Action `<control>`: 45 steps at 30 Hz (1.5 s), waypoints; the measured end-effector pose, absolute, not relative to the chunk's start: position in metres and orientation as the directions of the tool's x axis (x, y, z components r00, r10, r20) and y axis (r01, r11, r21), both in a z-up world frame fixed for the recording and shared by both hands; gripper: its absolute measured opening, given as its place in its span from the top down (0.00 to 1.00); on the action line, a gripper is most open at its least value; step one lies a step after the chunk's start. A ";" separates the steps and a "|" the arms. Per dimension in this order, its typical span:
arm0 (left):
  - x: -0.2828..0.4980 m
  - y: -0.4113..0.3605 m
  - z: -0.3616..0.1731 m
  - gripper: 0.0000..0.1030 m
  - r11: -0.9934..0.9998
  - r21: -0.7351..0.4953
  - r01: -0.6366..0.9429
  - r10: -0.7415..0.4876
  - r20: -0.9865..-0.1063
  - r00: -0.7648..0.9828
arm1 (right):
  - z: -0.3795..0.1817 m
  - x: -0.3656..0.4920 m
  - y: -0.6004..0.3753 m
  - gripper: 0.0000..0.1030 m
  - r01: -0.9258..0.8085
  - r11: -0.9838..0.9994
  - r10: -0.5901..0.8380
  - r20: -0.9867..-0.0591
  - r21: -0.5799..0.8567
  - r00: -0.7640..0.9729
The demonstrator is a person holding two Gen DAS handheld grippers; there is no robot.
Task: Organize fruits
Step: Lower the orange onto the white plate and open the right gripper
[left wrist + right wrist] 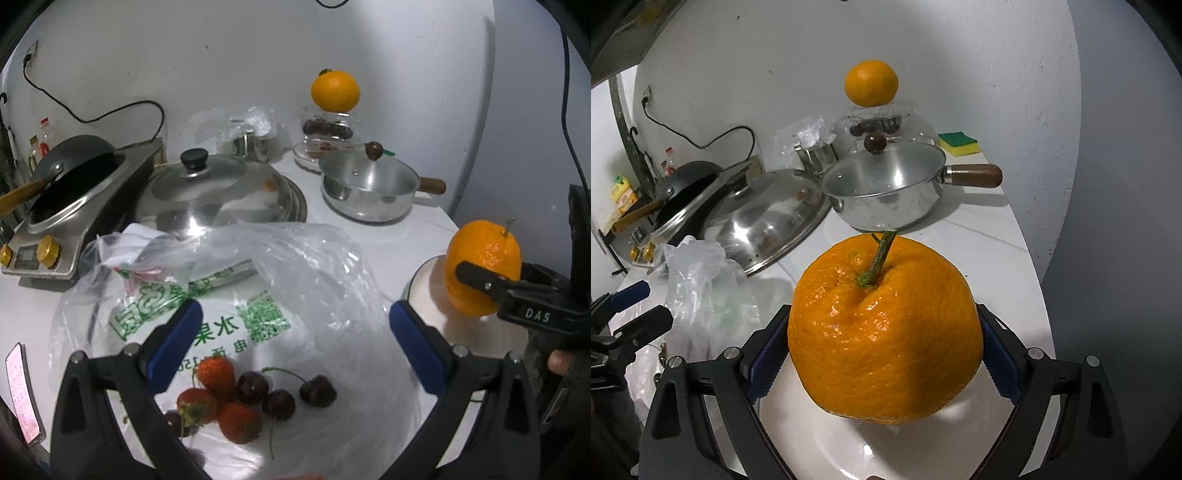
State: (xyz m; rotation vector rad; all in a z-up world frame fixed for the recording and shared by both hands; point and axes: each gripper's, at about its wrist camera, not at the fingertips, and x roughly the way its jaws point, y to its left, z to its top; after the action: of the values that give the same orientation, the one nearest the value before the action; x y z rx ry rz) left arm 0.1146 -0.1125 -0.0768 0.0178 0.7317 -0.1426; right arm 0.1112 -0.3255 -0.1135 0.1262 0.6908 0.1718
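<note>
White desk [369,236] carries everything: at the left view's bottom, strawberries [216,374] and cherries [317,389] lie loose on a bag [314,280] below the released left gripper [293,328]. Lower right, the right gripper [882,354] fingers clench an orange [886,332] just over a plate [886,450]. Another orange [335,90] tops a far container, so sorting seems barely started.

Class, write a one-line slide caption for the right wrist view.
Right gripper clamps a stemmed orange above a white plate, with a lidded pot behind.
</note>
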 end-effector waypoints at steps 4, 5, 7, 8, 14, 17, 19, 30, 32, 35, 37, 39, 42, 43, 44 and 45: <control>0.120 -0.113 -0.081 0.01 0.989 -0.039 0.139 -0.129 -0.675 0.727 | -0.117 0.116 -0.326 0.09 -0.101 0.980 0.189 -0.636 0.171 0.748; 0.121 -0.113 -0.081 0.01 0.989 -0.040 0.140 -0.130 -0.676 0.725 | -0.118 0.117 -0.325 0.09 -0.099 0.981 0.186 -0.641 0.169 0.745; 0.122 -0.113 -0.082 0.01 0.989 -0.043 0.141 -0.133 -0.678 0.723 | -0.118 0.119 -0.325 0.08 -0.093 0.981 0.182 -0.645 0.169 0.742; 0.123 -0.113 -0.083 0.01 0.989 -0.043 0.142 -0.133 -0.678 0.723 | -0.118 0.120 -0.324 0.08 -0.091 0.982 0.180 -0.647 0.168 0.741; 0.123 -0.109 -0.084 0.01 0.989 -0.053 0.141 -0.139 -0.679 0.721 | -0.124 0.126 -0.323 0.08 -0.068 0.983 0.166 -0.679 0.169 0.716; 0.122 -0.106 -0.084 0.01 0.989 -0.053 0.139 -0.138 -0.677 0.723 | -0.125 0.128 -0.324 0.08 -0.056 0.984 0.159 -0.689 0.170 0.707; 0.122 -0.104 -0.084 0.01 0.989 -0.054 0.138 -0.138 -0.679 0.721 | -0.125 0.129 -0.324 0.07 -0.053 0.984 0.159 -0.693 0.172 0.703; 0.111 -0.094 -0.075 0.01 0.989 -0.073 0.132 -0.147 -0.666 0.731 | -0.098 0.114 -0.313 0.07 -0.050 0.993 0.103 -0.614 0.102 0.783; 0.106 -0.091 -0.071 0.01 0.989 -0.070 0.132 -0.146 -0.657 0.740 | -0.096 0.112 -0.310 0.07 -0.056 0.994 0.103 -0.615 0.096 0.782; 0.099 -0.086 -0.065 0.01 0.989 -0.068 0.130 -0.143 -0.646 0.750 | -0.092 0.105 -0.307 0.07 -0.059 0.994 0.106 -0.614 0.096 0.782; 0.094 -0.083 -0.063 0.01 0.990 -0.067 0.127 -0.140 -0.641 0.754 | -0.089 0.099 -0.304 0.07 -0.060 0.994 0.105 -0.610 0.094 0.785; 0.089 -0.080 -0.060 0.01 0.990 -0.064 0.127 -0.139 -0.636 0.759 | -0.085 0.092 -0.301 0.07 -0.062 0.994 0.103 -0.602 0.089 0.792; 0.079 -0.075 -0.055 0.01 0.990 -0.059 0.125 -0.135 -0.624 0.770 | -0.079 0.084 -0.296 0.07 -0.065 0.994 0.103 -0.592 0.084 0.799; 0.075 -0.072 -0.052 0.01 0.991 -0.059 0.124 -0.133 -0.619 0.774 | -0.077 0.082 -0.296 0.07 -0.074 0.993 0.112 -0.590 0.089 0.799; 0.073 -0.070 -0.051 0.01 0.991 -0.059 0.122 -0.132 -0.615 0.777 | -0.075 0.079 -0.294 0.07 -0.076 0.993 0.113 -0.587 0.087 0.802; 0.070 -0.069 -0.050 0.01 0.991 -0.058 0.120 -0.130 -0.612 0.780 | -0.073 0.077 -0.292 0.07 -0.078 0.993 0.113 -0.584 0.085 0.804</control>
State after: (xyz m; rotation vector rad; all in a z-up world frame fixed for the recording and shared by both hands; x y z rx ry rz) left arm 0.0705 -0.0686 -0.0498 -0.0164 0.6626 -0.1353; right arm 0.0767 -0.2917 -0.0729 0.0579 0.6294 0.1027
